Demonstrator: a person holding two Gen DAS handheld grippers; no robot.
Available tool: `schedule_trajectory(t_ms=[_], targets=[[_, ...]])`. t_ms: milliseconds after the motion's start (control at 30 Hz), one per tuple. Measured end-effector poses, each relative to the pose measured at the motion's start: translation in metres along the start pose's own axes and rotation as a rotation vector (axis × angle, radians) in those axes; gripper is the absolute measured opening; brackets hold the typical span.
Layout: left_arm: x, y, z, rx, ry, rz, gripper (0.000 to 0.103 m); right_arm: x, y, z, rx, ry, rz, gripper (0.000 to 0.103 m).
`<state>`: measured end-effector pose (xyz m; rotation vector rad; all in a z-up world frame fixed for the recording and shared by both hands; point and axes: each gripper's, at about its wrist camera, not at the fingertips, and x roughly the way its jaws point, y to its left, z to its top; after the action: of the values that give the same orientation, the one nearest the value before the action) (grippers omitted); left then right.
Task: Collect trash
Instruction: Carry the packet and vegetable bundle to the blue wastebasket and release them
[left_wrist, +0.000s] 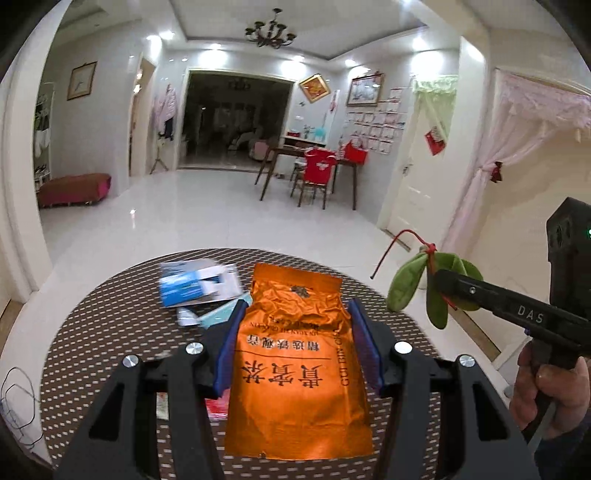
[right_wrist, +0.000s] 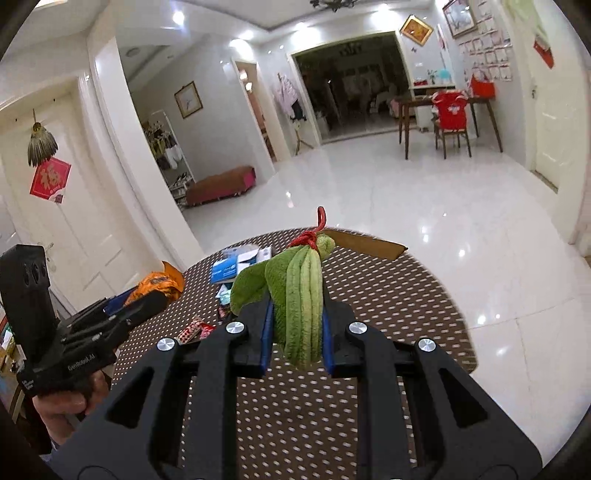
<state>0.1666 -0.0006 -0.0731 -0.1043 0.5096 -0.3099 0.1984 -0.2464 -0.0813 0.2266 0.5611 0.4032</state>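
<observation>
Both grippers are loaded, which fits clearing two pieces of trash in one trip. The left gripper (left_wrist: 295, 343) has its jaws about half open, the blue pads pressed against the two long edges of an orange pouch (left_wrist: 295, 369); taken across its width, the flat pouch hangs stiffly out in front, apparently raised clear of the round table (left_wrist: 92, 332). The right gripper (right_wrist: 297, 328) is nearly closed, pinching a green plush toy (right_wrist: 299, 295) at its body, so the leaves and red cord (right_wrist: 321, 221) flop free beyond the jaws. More litter waits toward the table's far edge: a blue-and-white box (left_wrist: 195, 284), and nearer the middle a red wrapper (right_wrist: 192, 330).
</observation>
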Motion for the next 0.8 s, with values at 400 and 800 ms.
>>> schedule_trajectory(t_ms=[400,800], targets=[[0.045,-0.127,-0.013,0.078,0.052,-0.187,0.054,-0.084,-0.101,-0.013,0.081,-0.069,-0.187,0.021],[0.143,-0.254,-0.081,0.218,0.282,-0.308,0.054,-0.099,-0.237,-0.095,0.295,0.07,-0.369,0.021]])
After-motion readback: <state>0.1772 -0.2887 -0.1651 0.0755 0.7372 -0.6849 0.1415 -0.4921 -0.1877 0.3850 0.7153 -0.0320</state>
